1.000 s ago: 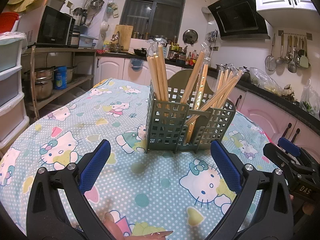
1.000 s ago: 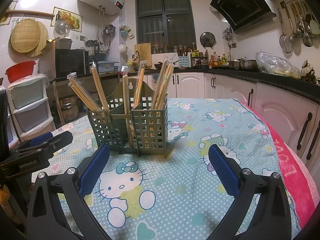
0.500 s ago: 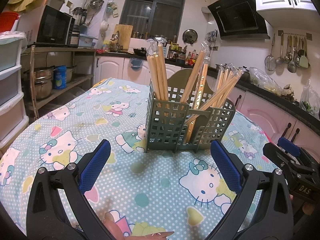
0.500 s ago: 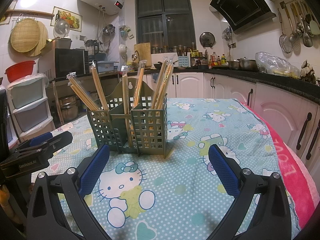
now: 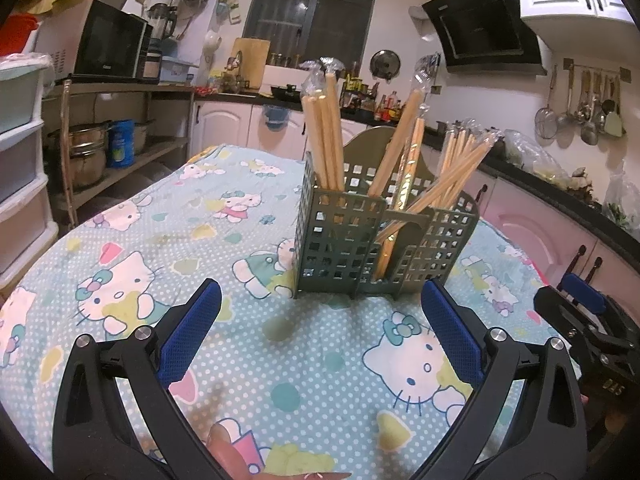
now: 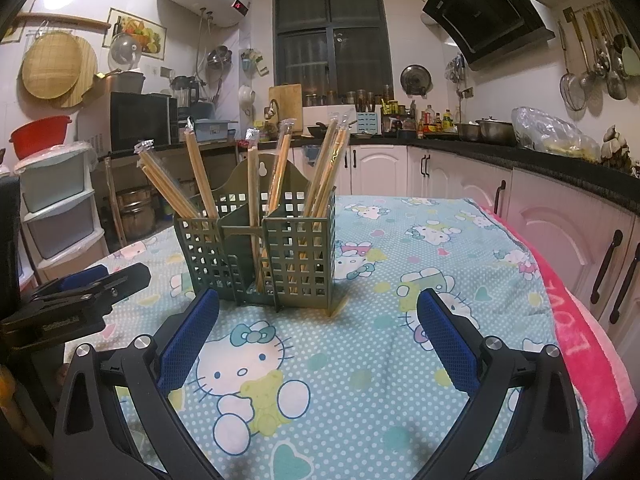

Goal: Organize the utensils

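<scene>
Cartoon-print cloth covers the worktop (image 6: pixel 400 360), where wrapped chopsticks (image 5: pixel 324 132) stand in the green caddy (image 5: pixel 340 248) ahead. My left tool (image 5: pixel 320 332) and right tool (image 6: pixel 316 332) gape empty; any pick should, I judge, pinch one bundle high.

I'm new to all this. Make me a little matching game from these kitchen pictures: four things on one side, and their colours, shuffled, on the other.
Things:
1. utensil holder
2. chopsticks
3. pads on the right gripper
4. basin on the drawer unit

Colours:
A. red
B. blue
C. pale wood
D. dull green

Pairs: 1-D, 2-C, 3-B, 4-A
</scene>
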A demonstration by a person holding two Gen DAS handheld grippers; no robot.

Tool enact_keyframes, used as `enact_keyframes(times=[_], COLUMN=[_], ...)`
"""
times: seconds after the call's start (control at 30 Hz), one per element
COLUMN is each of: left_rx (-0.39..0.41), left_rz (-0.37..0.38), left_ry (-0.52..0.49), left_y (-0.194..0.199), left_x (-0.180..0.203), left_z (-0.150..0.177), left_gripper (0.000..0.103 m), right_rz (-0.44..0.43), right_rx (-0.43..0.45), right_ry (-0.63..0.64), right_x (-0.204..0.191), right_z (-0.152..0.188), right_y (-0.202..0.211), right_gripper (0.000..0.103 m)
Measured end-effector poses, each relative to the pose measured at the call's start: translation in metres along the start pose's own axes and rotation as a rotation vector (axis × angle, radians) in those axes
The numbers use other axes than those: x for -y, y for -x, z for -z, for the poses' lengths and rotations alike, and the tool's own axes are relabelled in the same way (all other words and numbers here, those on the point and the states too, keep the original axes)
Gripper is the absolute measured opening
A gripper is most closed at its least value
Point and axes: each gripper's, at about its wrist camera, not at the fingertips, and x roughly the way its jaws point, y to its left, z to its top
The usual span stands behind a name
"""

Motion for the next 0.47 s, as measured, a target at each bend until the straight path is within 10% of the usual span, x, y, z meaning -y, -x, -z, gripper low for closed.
enact_keyframes(times=[0.33, 0.47], left_rx=[-0.046, -0.145], left_rz=[-0.024, -0.150], left_ry=[0.002, 0.054], left_y=[-0.002, -0.022], left_x=[-0.009, -0.049], left_z=[-0.008, -0.029], left_gripper=[0.092, 0.092], right_rz=[0.033, 0.189], right_rx=[-0.079, -0.263], right_ry=[-0.022, -0.039], right_x=[0.016, 0.060], right_z=[-0.006, -0.013], right_y=[-0.010, -0.044], right_gripper=[0.096, 0.096])
